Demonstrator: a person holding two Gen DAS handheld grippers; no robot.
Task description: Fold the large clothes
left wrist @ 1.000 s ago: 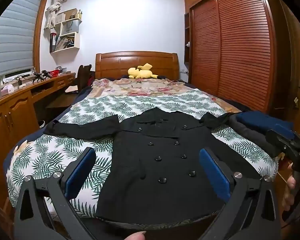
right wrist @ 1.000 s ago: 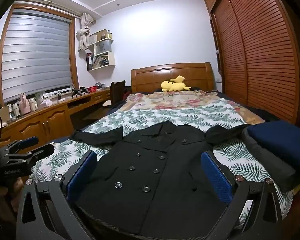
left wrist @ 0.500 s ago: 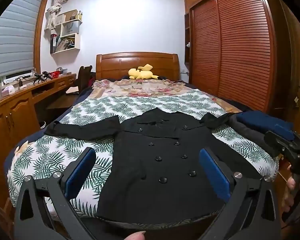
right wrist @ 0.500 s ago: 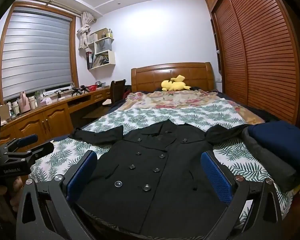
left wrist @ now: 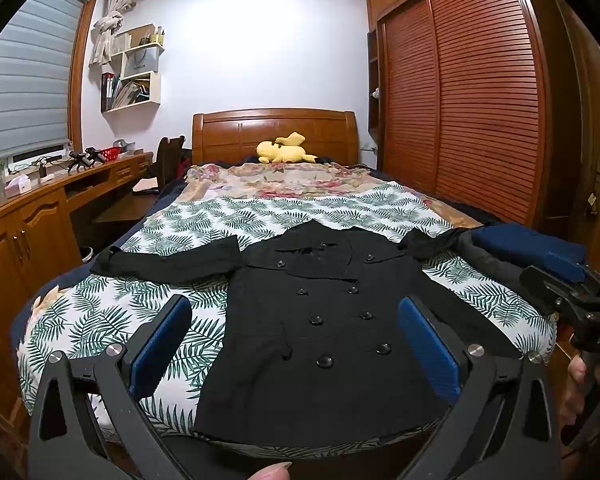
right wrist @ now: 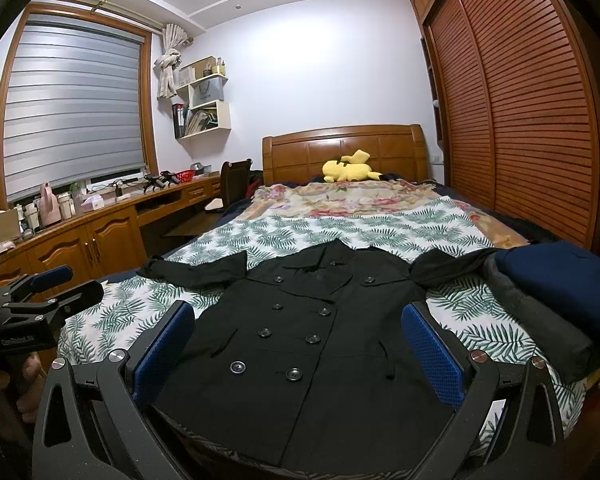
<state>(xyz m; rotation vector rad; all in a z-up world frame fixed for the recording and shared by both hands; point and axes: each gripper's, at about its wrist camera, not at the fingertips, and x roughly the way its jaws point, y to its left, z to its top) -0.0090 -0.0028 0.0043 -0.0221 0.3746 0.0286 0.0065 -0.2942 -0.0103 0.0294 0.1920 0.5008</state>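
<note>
Bed point(left wrist: 340, 216) with a leaf-print cover and clothes laid on it

A black double-breasted coat point(left wrist: 324, 320) lies flat, front up, sleeves spread to both sides. At the bed's right edge sit folded dark garments point(right wrist: 560, 292), navy over grey, touching one sleeve. A yellow plush toy point(left wrist: 282, 152) rests by the wooden headboard point(left wrist: 276, 128).

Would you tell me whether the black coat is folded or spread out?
Spread out: the black coat lies flat, buttoned, both sleeves stretched sideways.
</note>
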